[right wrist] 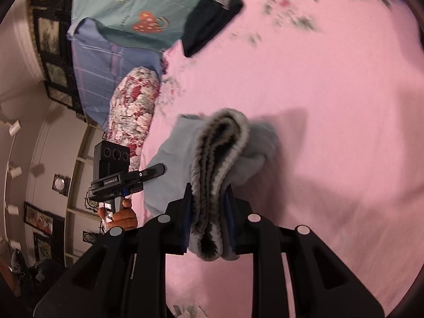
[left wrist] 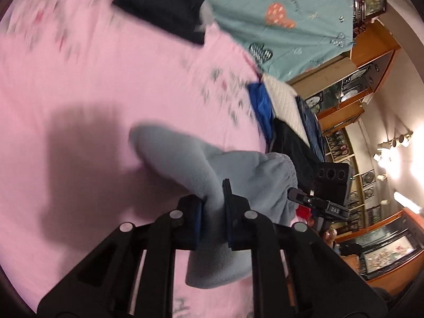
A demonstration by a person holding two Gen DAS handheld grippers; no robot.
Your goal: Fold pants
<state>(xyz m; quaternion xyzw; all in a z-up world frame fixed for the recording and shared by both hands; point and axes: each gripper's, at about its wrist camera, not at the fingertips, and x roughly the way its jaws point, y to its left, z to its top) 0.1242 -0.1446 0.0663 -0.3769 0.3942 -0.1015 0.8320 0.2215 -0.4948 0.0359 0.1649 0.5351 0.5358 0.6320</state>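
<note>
The grey fleece pants [left wrist: 201,164] hang bunched above the pink bed sheet [left wrist: 79,92]. My left gripper [left wrist: 213,198] is shut on a fold of the pants. The right gripper shows at the right of the left wrist view [left wrist: 318,204]. In the right wrist view my right gripper [right wrist: 208,198] is shut on the gathered elastic waistband of the pants [right wrist: 220,153], and the left gripper [right wrist: 124,180] is held by a hand at the left. Both views are motion-blurred.
A folded dark garment [left wrist: 164,8] [right wrist: 212,18] lies farther off on the sheet [right wrist: 318,92]. A teal quilt [left wrist: 278,13], a floral pillow [right wrist: 132,111] and a pile of blue, white and dark clothes [left wrist: 281,114] sit along the bed's edges. Wooden cabinets [left wrist: 371,79] stand beyond.
</note>
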